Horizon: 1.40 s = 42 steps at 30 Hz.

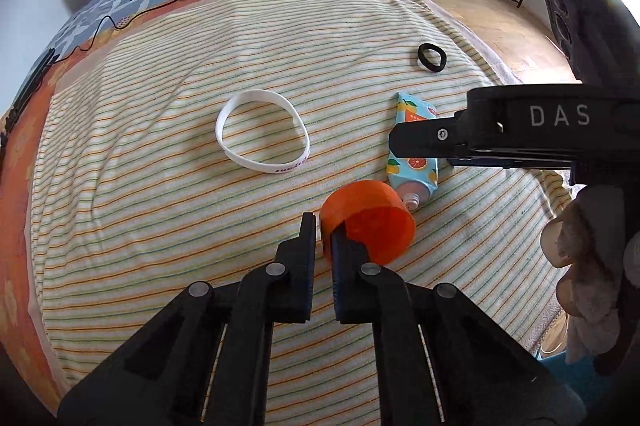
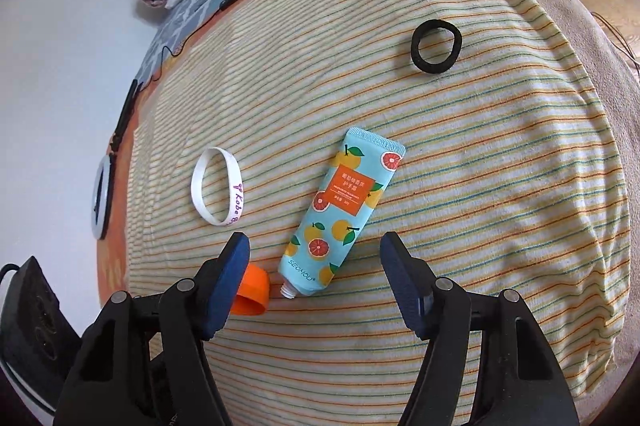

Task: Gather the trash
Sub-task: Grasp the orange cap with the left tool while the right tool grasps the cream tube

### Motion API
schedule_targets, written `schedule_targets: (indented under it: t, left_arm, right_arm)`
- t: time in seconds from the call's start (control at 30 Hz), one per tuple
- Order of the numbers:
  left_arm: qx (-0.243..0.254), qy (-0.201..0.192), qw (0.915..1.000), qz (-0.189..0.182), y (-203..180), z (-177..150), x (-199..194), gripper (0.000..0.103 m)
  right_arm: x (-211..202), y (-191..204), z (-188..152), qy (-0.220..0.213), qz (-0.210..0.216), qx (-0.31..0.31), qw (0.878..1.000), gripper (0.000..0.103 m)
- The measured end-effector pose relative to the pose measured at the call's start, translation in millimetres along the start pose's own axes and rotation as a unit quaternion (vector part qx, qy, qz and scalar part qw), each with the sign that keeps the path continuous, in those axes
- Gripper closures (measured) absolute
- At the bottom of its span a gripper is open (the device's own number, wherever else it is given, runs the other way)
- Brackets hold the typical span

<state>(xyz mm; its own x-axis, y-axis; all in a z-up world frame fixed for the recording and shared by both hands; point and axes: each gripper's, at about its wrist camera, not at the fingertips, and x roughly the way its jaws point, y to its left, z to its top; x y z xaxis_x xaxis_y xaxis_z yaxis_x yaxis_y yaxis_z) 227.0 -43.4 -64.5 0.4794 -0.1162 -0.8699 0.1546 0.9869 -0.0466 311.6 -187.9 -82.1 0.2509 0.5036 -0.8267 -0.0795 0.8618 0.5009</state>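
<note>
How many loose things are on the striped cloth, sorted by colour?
Orange: 1, cap, pinched by the left gripper
Blue patterned: 1, tube
White: 1, wristband
Black: 1, hair tie
Total: 4

Your right gripper has open striped blanket to its right — nothing lies there up to the black hair tie. On its left the orange cap touches the finger, just beside the uncapped hand-cream tube — the white wristband lies beyond.
</note>
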Motion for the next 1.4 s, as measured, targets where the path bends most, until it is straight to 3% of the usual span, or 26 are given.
schedule_targets:
  t: [0.13, 0.3, 0.4, 0.47, 0.53, 0.6, 0.73, 0.8, 0.83, 0.87, 1.23, 1.3, 1.33, 1.4]
  left_arm:
    - [-0.008, -0.001, 0.9999, 0.01, 12.0, -6.0, -5.5, 0.098]
    - [-0.02, -0.002, 0.9996, 0.018, 27.1, -13.3, -12.9, 0.098]
    - [-0.026, -0.004, 0.9994, 0.022, 34.3, -16.6, -16.9, 0.098]
    - [-0.032, -0.004, 0.9993, 0.02, 38.4, -18.2, -18.7, 0.098]
    - [-0.033, -0.004, 0.9992, 0.021, 40.0, -20.1, -20.3, 0.098]
    - [-0.035, -0.004, 0.9992, 0.019, 40.2, -20.5, -21.3, 0.098]
    - [-0.028, -0.002, 0.9996, -0.008, 29.7, -15.3, -20.8, 0.097]
    - [-0.024, -0.003, 0.9996, -0.013, 21.5, -10.8, -17.5, 0.079]
    - [-0.023, -0.005, 0.9996, -0.013, 17.8, -8.4, -15.6, 0.052]
    - [-0.025, -0.012, 0.9995, -0.015, 14.4, -6.6, -14.7, 0.041]
    - [-0.016, 0.001, 0.9999, -0.001, -11.5, 10.7, 21.9, 0.041]
    - [-0.015, 0.001, 0.9999, 0.001, -12.3, 12.3, 26.0, 0.044]
    - [-0.013, 0.001, 0.9999, 0.005, -12.2, 12.5, 27.3, 0.052]
    - [-0.014, -0.001, 0.9999, 0.006, -11.8, 12.8, 27.5, 0.055]
  right_arm:
    - [8.8, 8.0, 1.3, -0.006, -0.024, -0.02, 0.999, 0.036]
    - [17.1, 26.0, -1.9, -0.023, -0.081, -0.09, 0.992, 0.038]
    - [19.7, 34.3, -7.7, -0.033, -0.125, -0.147, 0.981, 0.054]
    - [17.3, 32.6, -9.8, -0.036, -0.137, -0.165, 0.976, 0.073]
    - [11.4, 25.2, -9.3, -0.037, -0.127, -0.166, 0.977, 0.091]
    - [4.1, 14.3, -9.9, -0.036, -0.11, -0.158, 0.981, 0.095]
    - [-4.1, 6.7, -13.8, -0.037, -0.104, -0.157, 0.981, 0.099]
    - [-9.0, 4.5, -14.8, -0.038, -0.098, -0.153, 0.983, 0.099]
    - [-9.0, 7.1, -14.3, -0.038, -0.095, -0.151, 0.983, 0.099]
    - [-11.5, 6.2, -14.7, -0.039, -0.093, -0.149, 0.984, 0.099]
    - [-23.6, 0.1, -11.3, -0.044, -0.075, -0.14, 0.986, 0.099]
    - [-24.5, -2.1, -10.7, -0.042, -0.073, -0.137, 0.987, 0.099]
    - [-25.0, -2.9, -11.0, -0.042, -0.071, -0.135, 0.987, 0.099]
    - [-26.3, -3.9, -12.0, -0.041, -0.069, -0.135, 0.988, 0.099]
